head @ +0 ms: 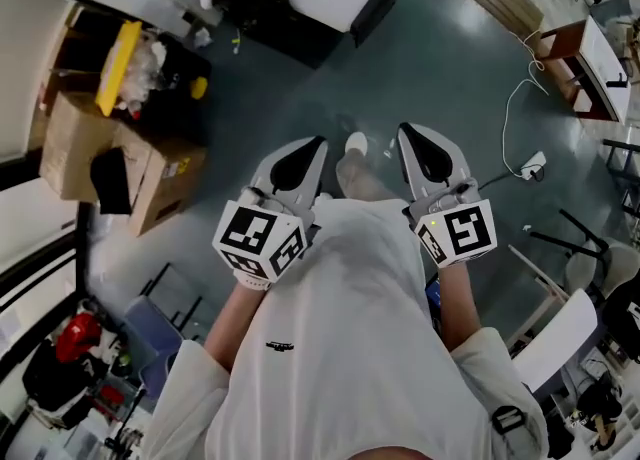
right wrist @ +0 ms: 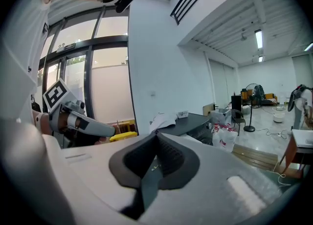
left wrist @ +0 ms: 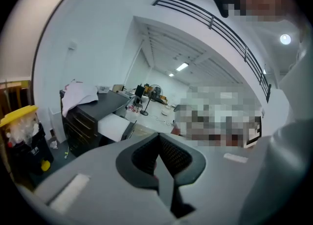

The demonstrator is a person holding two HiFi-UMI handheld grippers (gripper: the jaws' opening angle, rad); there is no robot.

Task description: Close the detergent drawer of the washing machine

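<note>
No washing machine or detergent drawer shows in any view. In the head view both grippers are held close in front of the person's white shirt, pointing away over the grey floor. My left gripper (head: 311, 145) has its jaws pressed together with nothing between them, and the left gripper view shows the same (left wrist: 159, 143). My right gripper (head: 407, 132) is also shut and empty (right wrist: 156, 143). The right gripper view catches the left gripper (right wrist: 73, 116) off to its left.
Cardboard boxes (head: 110, 163) and a black bin with a yellow lid (head: 118, 66) stand at the left. A black cabinet (head: 290, 13) with a white panel is ahead. A white cable and plug (head: 530, 163) lie on the floor at right, near a wooden shelf (head: 585, 63).
</note>
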